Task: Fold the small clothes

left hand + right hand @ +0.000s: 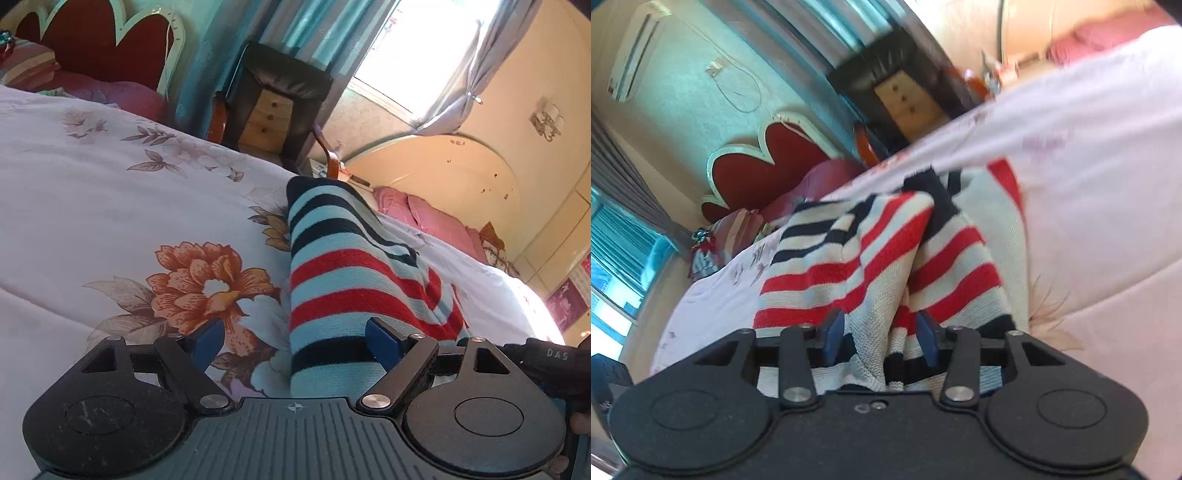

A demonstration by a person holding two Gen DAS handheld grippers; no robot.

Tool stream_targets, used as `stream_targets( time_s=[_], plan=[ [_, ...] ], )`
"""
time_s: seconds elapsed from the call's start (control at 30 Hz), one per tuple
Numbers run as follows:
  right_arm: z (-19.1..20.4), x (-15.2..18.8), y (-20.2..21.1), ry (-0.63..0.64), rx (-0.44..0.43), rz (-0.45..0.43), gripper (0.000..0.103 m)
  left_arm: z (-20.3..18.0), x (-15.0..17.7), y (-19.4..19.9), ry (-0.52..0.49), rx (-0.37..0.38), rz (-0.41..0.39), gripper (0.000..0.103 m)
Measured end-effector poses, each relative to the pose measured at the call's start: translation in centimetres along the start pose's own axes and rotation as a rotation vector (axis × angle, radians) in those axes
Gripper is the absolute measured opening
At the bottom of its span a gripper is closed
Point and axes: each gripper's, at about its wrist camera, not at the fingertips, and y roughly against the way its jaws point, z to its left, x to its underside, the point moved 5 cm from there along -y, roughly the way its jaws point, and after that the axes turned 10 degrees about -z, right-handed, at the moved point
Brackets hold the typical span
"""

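Both views look out low over a bed, and much is cut off: each black gripper body fills the bottom of its picture and hides the nearest part of the fabric beneath it. The right wrist view is smeared by motion blur, so edges and the far furniture are hard to make out. The task's thing is a small knitted garment with pale blue-white, red and navy stripes (pixel 343 266), lying on a white quilt printed with orange and brown flowers (pixel 110 206). In the left wrist view it shows as a narrow folded band running from near the camera away toward the far side, with navy stripes at the far end, red in the middle and navy again close by; its right edge droops into a loose flap. The left gripper (pixel 295 341) has its blue pads set wide apart, the garment lying between them and against the right pad, with no squeeze visible. In the right wrist view the same garment (pixel 849 258) is bunched into raised folds, with a ridge of fabric rising between the blue pads of the right gripper (pixel 881 332); the pads stand partly apart, and whether they press the cloth cannot be told. Beyond the bed stand a red heart-shaped headboard with a pale rim (pixel 107 40), a dark armchair (pixel 280 92) and teal curtains (pixel 295 26).
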Motion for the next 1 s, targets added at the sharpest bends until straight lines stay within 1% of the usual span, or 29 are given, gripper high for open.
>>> stream_targets(
  time_s=[0.07,0.1,0.13,0.2,0.23,0.33,0.43,0.53,0.57,0.63,0.67,0.7,0.77,0.8,0.9,0.93,0.97,1.0],
  plan=[
    [-0.3,0.3,-1.3,-0.006,0.007,0.051,0.042,0.6,0.3,-0.7,0.029,0.010,0.025,0.084],
    [0.0,0.4,-1.5,0.013,0.004,0.061,0.042,0.8,0.6,-1.0,0.046,0.014,0.031,0.084],
    [0.7,0.5,-1.6,0.048,0.008,0.059,0.040,1.0,0.8,-1.2,0.065,0.017,0.035,0.084],
    [1.9,0.6,-1.6,0.153,0.037,0.042,0.021,0.8,0.8,-1.3,0.069,0.011,0.037,0.084],
    [2.5,0.5,-1.4,0.192,0.030,0.028,0.019,0.4,0.7,-1.2,0.051,0.003,0.033,0.083],
    [4.5,-0.1,0.0,0.346,0.057,-0.061,0.017,-1.2,0.5,-1.1,0.012,0.016,0.030,0.083],
    [5.3,-1.0,2.3,0.435,0.065,-0.155,0.017,-2.9,0.7,-1.6,-0.022,0.045,0.035,0.083],
    [4.5,-1.3,4.2,0.480,0.102,-0.194,0.017,-5.0,1.2,-2.1,-0.059,0.081,0.035,0.083],
    [3.9,-1.2,4.3,0.498,0.123,-0.196,0.017,-5.5,1.5,-2.6,-0.080,0.077,0.050,0.083],
    [2.0,-1.0,3.4,0.478,0.172,-0.163,0.017,-6.5,2.4,-3.5,-0.095,0.084,0.078,0.083],
    [0.8,-0.9,2.9,0.449,0.198,-0.144,0.017,-6.9,2.8,-3.8,-0.100,0.084,0.088,0.084],
    [-0.3,-0.7,2.5,0.403,0.203,-0.135,0.017,-7.1,3.1,-4.0,-0.110,0.080,0.089,0.084],
    [-1.7,-0.7,2.5,0.318,0.169,-0.143,0.017,-7.2,3.2,-4.0,-0.108,0.079,0.086,0.084],
    [-2.0,-0.8,2.5,0.298,0.160,-0.143,0.017,-7.2,3.2,-4.0,-0.107,0.081,0.087,0.084],
    [-1.8,-1.0,2.4,0.295,0.142,-0.120,0.021,-7.1,2.6,-3.6,-0.085,0.082,0.106,0.083],
    [-1.6,-1.2,2.8,0.284,0.131,-0.123,0.026,-7.2,1.7,-3.1,-0.092,0.083,0.078,0.083],
    [-1.5,-1.7,3.3,0.282,0.128,-0.143,0.034,-7.4,0.9,-2.6,-0.103,0.091,0.040,0.083],
    [-1.2,-2.3,3.7,0.299,0.125,-0.176,0.038,-7.6,-0.1,-2.4,-0.106,0.103,0.010,0.083]
  ],
)
